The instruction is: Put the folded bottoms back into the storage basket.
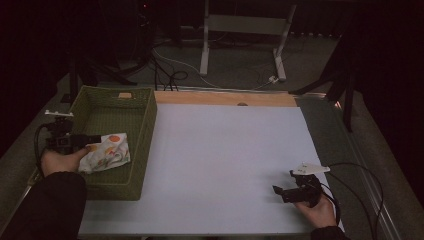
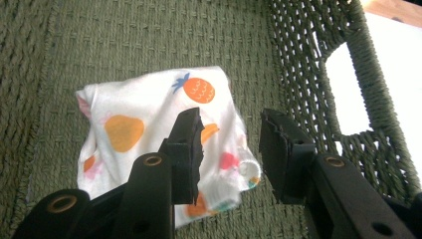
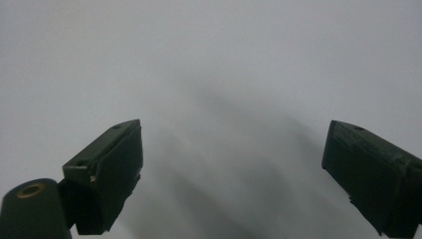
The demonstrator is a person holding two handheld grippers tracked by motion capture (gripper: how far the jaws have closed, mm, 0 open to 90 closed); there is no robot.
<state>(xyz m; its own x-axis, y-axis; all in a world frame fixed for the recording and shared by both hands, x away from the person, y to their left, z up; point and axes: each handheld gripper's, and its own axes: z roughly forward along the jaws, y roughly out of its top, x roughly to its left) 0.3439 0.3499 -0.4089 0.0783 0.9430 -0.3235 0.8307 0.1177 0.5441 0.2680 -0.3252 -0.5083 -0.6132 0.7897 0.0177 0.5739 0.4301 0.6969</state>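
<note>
The folded cloth (image 2: 164, 134) printed with fruit lies on the floor of the green woven basket (image 1: 145, 125), and my left gripper (image 2: 229, 144) hangs just over it, jaws partly apart with nothing pinched between them. I judge it light, limp and easy to bunch; I'd pinch a thick folded edge. My right gripper (image 3: 231, 169) rests wide open and empty over the white table (image 1: 225, 150).

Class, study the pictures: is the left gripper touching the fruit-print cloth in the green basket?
Cannot tell. In the left gripper view the left gripper stands open over the fruit-print cloth; one jaw overlaps it, hiding any gap.
</note>
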